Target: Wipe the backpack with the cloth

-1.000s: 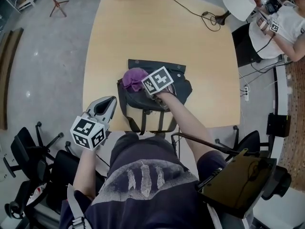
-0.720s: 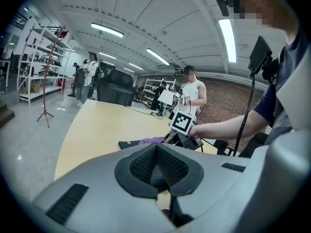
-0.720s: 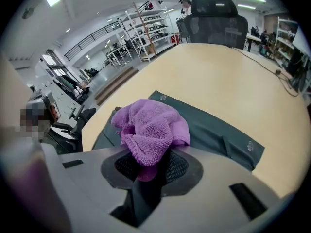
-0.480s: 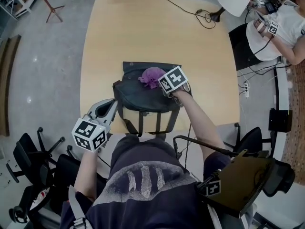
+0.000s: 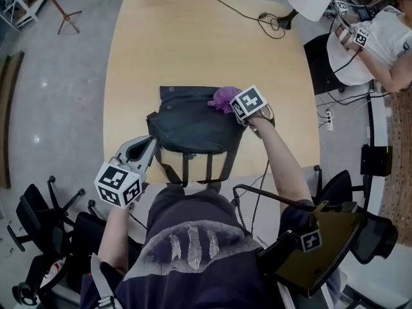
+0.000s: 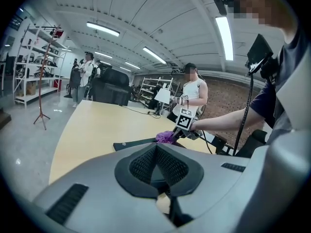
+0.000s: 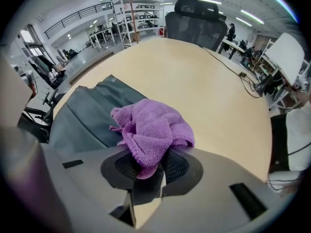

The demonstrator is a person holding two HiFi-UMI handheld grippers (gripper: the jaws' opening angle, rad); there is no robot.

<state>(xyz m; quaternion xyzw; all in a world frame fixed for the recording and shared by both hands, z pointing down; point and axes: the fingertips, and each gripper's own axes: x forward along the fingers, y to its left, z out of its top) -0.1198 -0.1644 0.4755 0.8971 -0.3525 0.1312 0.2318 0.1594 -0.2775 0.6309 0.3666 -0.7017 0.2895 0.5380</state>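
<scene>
The right claw (image 7: 149,168) is clamped on a fold of the purple cloth (image 7: 153,127), and the rest bunches out ahead of the jaws; the bunch sits at the far right corner of the backpack (image 5: 193,124), partly over its edge; the bag lies flat on the near half of the tabletop (image 5: 193,37), with its straps hanging off the near side. The left claw (image 5: 137,152) is pressed together on nothing, near the bag's near left corner. To wipe well, I'd keep the bunch low so cloth rather than jaw tips meets the fabric; draw overlapping strokes across the flap; steady the bag with the left claw so it doesn't slide.
</scene>
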